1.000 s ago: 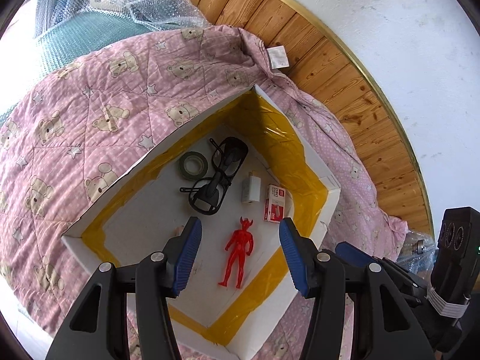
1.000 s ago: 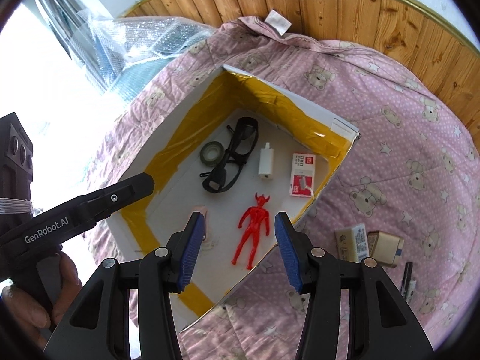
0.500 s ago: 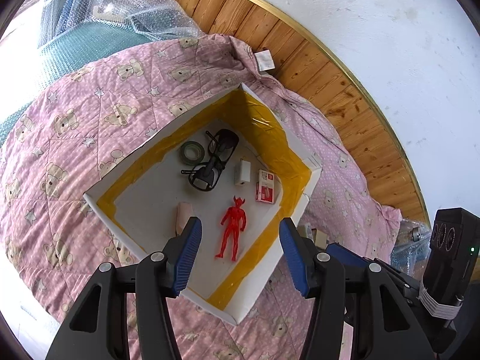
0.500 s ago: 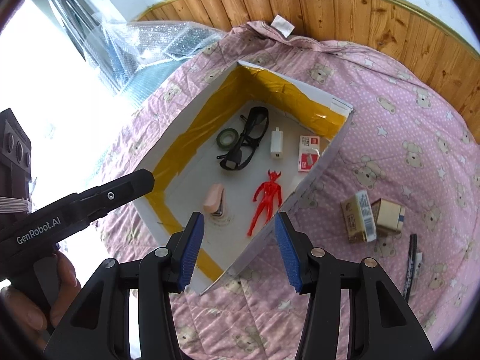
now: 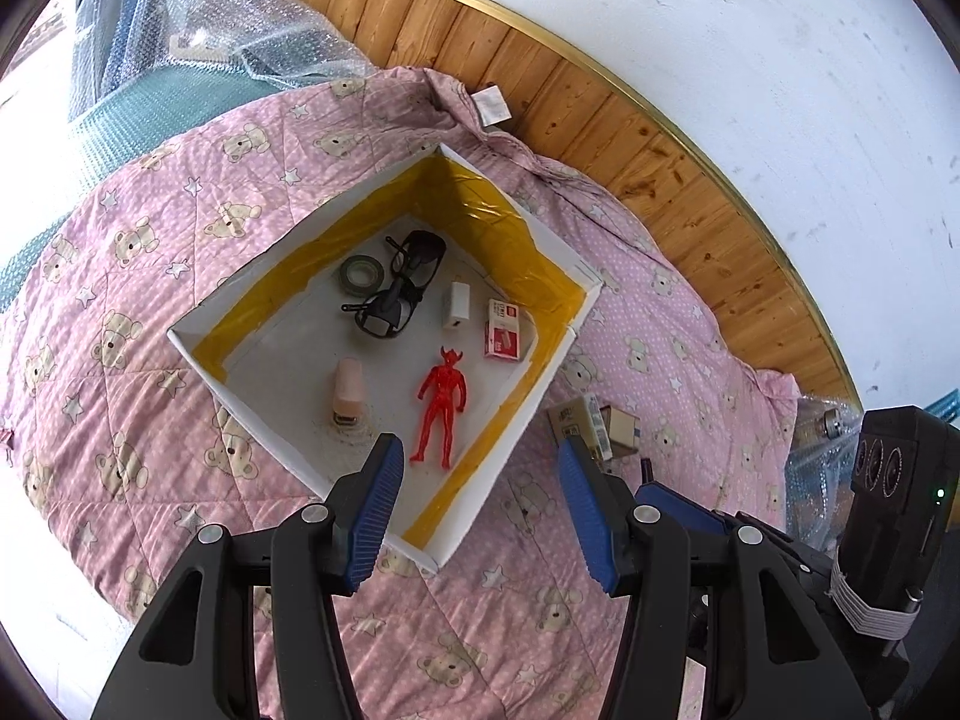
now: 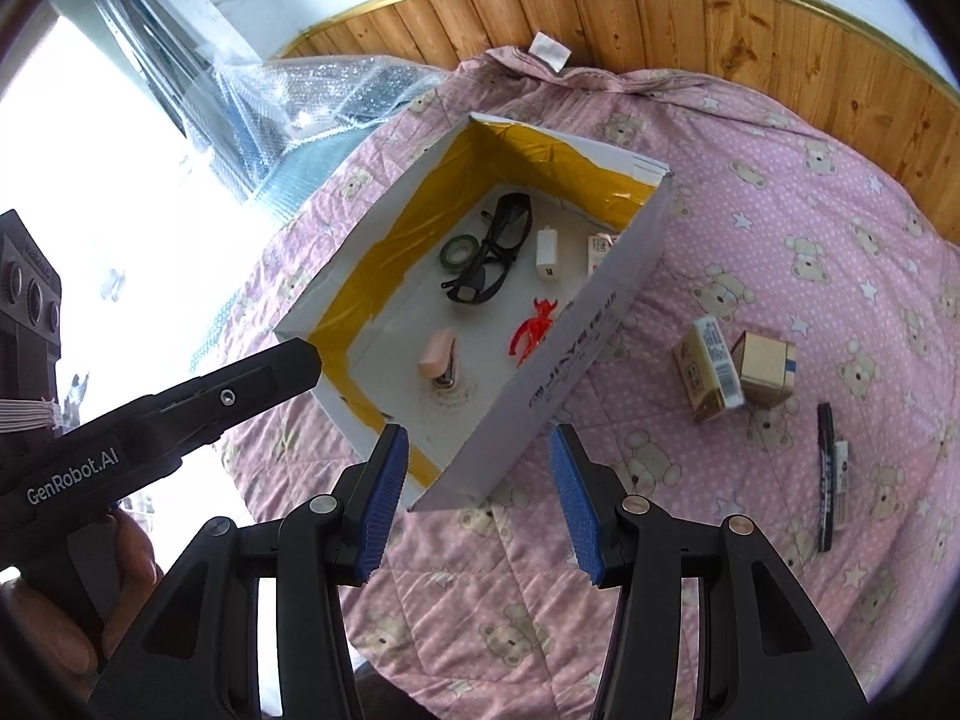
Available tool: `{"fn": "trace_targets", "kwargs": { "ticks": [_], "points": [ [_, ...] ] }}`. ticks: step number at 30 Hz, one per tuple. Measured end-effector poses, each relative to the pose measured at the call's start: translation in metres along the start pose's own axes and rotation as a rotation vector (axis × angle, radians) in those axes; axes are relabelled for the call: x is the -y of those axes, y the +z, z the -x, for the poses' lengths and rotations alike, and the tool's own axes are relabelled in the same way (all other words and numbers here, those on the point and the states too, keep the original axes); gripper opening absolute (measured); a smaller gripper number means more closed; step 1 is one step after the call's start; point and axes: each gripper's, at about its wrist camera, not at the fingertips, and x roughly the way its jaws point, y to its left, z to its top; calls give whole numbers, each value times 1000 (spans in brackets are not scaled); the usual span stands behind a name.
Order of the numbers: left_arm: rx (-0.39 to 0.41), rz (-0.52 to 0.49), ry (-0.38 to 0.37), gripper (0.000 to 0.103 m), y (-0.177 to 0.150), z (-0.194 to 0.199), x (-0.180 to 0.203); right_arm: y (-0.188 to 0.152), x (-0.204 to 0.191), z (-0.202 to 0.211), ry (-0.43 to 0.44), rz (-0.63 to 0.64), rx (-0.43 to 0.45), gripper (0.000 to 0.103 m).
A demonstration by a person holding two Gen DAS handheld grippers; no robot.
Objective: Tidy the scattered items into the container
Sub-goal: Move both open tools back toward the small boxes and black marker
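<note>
Both grippers hover above the bed with their jaws spread wide and nothing between them: the left gripper [image 5: 474, 510] over the near corner of the box [image 5: 516, 432], the right gripper [image 6: 480, 498] over the same corner from the other side.

Inside the box lie six things: one red figure [image 5: 441, 405], one pink stapler [image 5: 347, 391], one pair of black glasses [image 5: 399, 294], one tape roll [image 5: 362, 274], one white charger [image 5: 456, 306] and one small red-and-white carton [image 5: 502, 338]. The figure lies nearest the left jaws, the stapler just beside it.

Outside the box, well apart from it on the quilt [image 6: 780, 228], are three things: two small cardboard boxes [image 6: 711, 369] touching each other, and one black marker [image 6: 828, 480] farther out.

The box is white, its inner walls lined with yellow tape. The quilt is pink with bears and stars. Behind it run wood panelling [image 6: 660, 18] and a white wall; bubble wrap [image 5: 240, 30] lies to the left.
</note>
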Motion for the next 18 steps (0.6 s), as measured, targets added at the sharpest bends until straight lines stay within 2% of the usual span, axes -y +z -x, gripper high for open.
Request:
{"fn": "trace_targets", "kwargs": {
  "ticks": [12,18],
  "points": [
    [-21,-54,13,55,-23,1,29,-28,19,20,22,-40,25,52],
    [-43,-100,9,55,-37,-4,52,-45,42,30,19,-87,36,52]
  ]
}}
